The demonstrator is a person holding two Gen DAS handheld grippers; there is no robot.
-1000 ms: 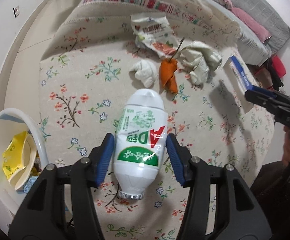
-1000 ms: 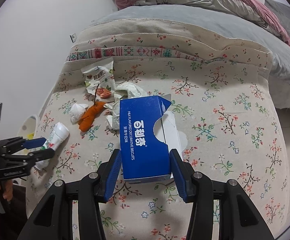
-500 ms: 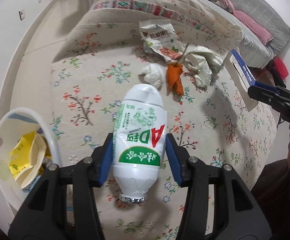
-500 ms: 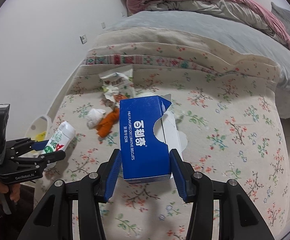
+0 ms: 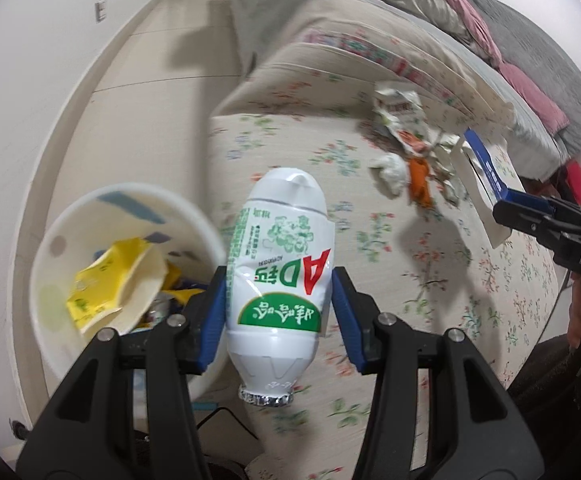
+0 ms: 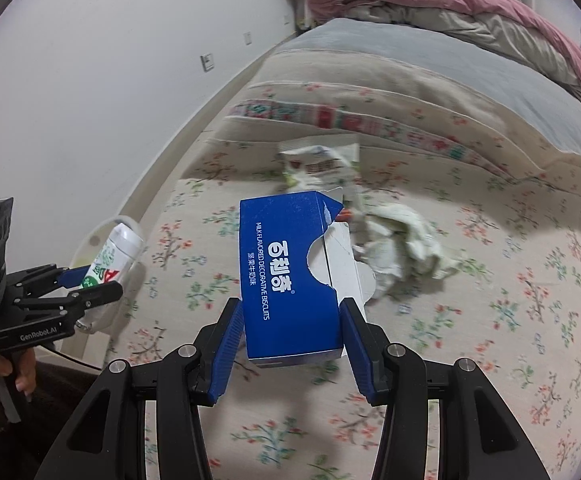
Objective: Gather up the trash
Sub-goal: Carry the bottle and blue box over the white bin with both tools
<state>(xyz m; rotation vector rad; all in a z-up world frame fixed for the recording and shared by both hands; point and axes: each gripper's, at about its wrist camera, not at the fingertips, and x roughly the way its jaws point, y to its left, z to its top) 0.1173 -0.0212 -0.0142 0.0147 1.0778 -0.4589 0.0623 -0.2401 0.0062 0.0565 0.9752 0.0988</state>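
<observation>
Both hands have carried their loads sideways toward the bed's edge. In the left wrist view the white bin [image 5: 102, 240] was half cut off at the frame's left border one second ago; now it is much more in view and closer to the middle, and its rim reaches behind the left blue pad. I judge that the carry step is nearly finished and the drop is near.

The left gripper [image 5: 280, 304] has its jaws about half open and clamped on the white drink bottle [image 5: 280, 256]. The pads press on the label part of the body; the foil mouth points back toward the camera and the rounded bottom points away. The bottle hangs in the air, over the bed's edge and just beside the bin's rim, not yet clearly above its opening. The bin already holds a yellow wrapper [image 5: 106, 280].

The right gripper [image 6: 292, 336] has its jaws partly open and closed on the near end of the blue biscuit box [image 6: 286, 276], which is lifted above the floral bed cover [image 6: 490, 320]. Its torn flap points away.

Farther on the cover lies the remaining trash: a crumpled tissue [image 5: 388, 168], an orange scrap [image 5: 418, 180] and a snack wrapper [image 5: 398, 108], all well apart from both jaws.
</observation>
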